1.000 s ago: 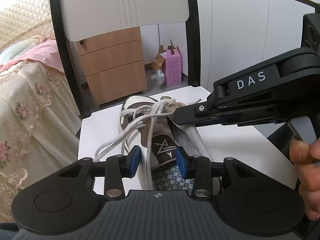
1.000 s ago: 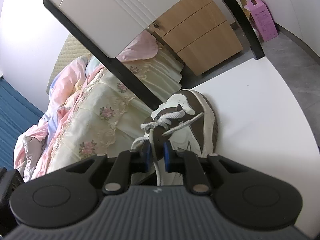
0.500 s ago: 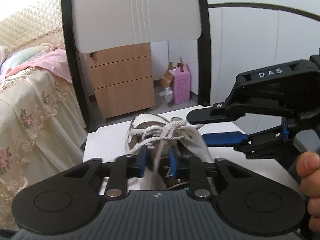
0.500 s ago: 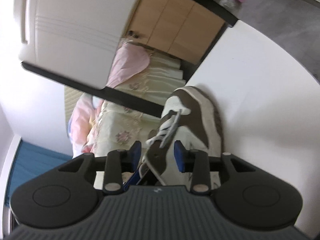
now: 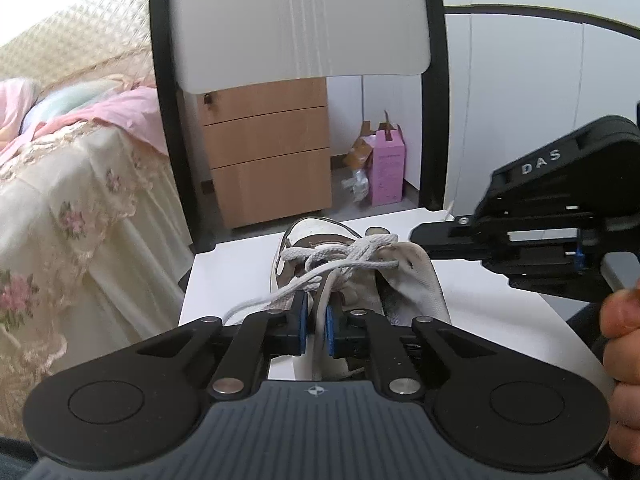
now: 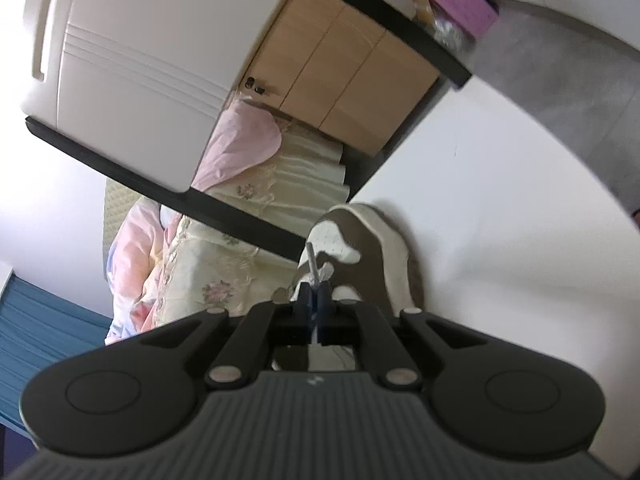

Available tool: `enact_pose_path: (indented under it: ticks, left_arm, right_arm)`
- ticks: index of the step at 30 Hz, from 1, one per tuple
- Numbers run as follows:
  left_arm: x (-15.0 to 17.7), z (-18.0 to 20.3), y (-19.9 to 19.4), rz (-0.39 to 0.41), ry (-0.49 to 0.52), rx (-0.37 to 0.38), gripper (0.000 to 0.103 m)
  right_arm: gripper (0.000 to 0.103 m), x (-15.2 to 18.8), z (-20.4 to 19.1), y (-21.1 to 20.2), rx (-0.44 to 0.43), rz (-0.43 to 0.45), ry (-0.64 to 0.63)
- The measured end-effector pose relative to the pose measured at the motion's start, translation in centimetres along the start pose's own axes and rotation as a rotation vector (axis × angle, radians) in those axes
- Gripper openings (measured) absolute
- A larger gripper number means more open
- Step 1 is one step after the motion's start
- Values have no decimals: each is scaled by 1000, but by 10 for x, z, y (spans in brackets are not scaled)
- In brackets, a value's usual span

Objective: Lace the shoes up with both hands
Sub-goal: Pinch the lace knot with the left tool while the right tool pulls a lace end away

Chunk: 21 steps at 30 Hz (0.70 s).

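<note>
In the left wrist view the sneaker (image 5: 360, 272) lay on the white chair seat (image 5: 224, 276), toe pointing at the backrest (image 5: 300, 20), its white lace (image 5: 340, 256) crossed loosely over the tongue. The left gripper (image 5: 316, 326) had its blue pads drawn in and closing on a strand of that lace running between them. The right gripper (image 5: 424, 236) reached in from the right, tips at the top of the lacing, with a hand (image 5: 620, 360) behind it.

In the right wrist view the right gripper (image 6: 316, 312) sat nearly fully closed, pinching a lace strand whose stiff tip (image 6: 311, 258) stuck up past the pads.

The lace looked soft, light and limp, likely to slip through smooth pads unless pinched near the stiffer tip. The sneaker seemed light enough to slide if pulled hard. It lay close to the seat's left edge beside the bed (image 5: 80, 208); open seat remained on the right.
</note>
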State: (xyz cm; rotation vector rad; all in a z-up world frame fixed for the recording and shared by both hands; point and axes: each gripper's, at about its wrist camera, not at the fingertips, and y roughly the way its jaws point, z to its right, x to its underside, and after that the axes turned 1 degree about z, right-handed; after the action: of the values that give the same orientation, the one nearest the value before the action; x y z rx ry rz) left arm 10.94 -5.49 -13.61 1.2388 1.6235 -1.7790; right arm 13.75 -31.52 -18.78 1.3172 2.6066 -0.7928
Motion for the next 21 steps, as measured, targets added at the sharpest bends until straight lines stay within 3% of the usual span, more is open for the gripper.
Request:
enact_pose_path:
  ticks: [16, 21]
  left_arm:
    - [1, -3, 0, -18, -21, -21, 11]
    - [-1, -2, 0, -19, -29, -28, 11]
  right_arm:
    - [3, -47, 58, -78, 173, 287, 83]
    - [3, -51, 73, -93, 199, 280, 97]
